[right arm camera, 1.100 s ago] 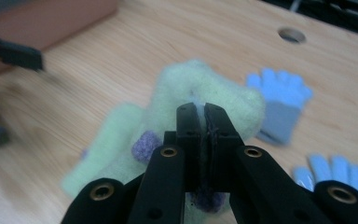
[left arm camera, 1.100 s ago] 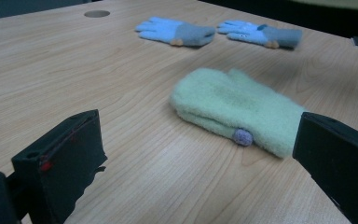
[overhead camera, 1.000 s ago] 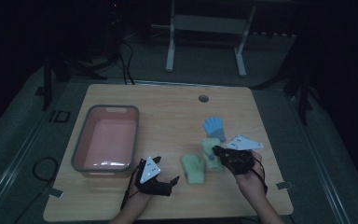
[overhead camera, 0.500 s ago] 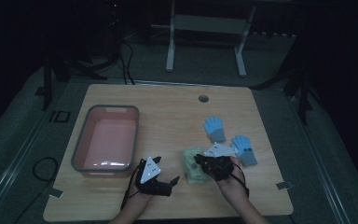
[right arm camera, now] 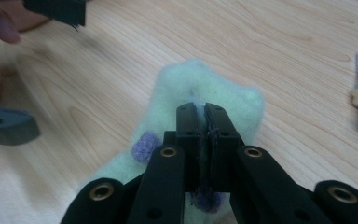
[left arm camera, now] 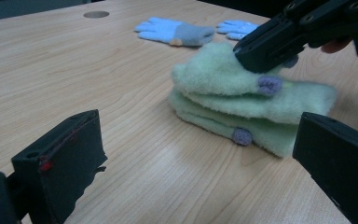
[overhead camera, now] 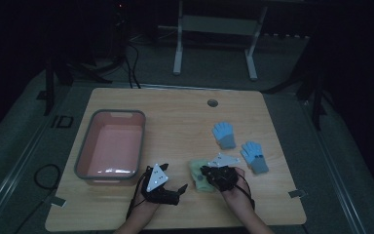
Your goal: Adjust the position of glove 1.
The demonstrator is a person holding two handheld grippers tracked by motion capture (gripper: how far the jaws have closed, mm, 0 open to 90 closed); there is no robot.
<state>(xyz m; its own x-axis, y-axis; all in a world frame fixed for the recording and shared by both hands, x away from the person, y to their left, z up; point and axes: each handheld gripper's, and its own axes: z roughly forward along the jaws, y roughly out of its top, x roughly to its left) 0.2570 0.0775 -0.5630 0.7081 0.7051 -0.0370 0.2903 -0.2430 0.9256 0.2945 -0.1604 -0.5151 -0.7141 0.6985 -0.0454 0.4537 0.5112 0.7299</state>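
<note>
**Closed right jaws on green mittens**

Table (overhead camera: 175,112) is seen at frame centre in the high view. Pink tub (overhead camera: 111,146) is set at its left. Green mittens (overhead camera: 198,171), stacked, are placed low centre, with two blue gloves (overhead camera: 224,135) to their upper right. Left gripper (overhead camera: 175,191) is rested left of the mittens, jaws held wide, nothing between. Right gripper (right arm camera: 203,122) is pressed tip-down on the top mitten (right arm camera: 205,88), jaws closed together, no fabric seen pinched.

Left tool (overhead camera: 179,187): black two-jaw tool, jaws spread wide, low over the table, hand gripping it from below
Right tool (overhead camera: 205,171): black two-jaw tool, jaws pressed together, tips angled down, forearm rising from the bottom edge
</note>
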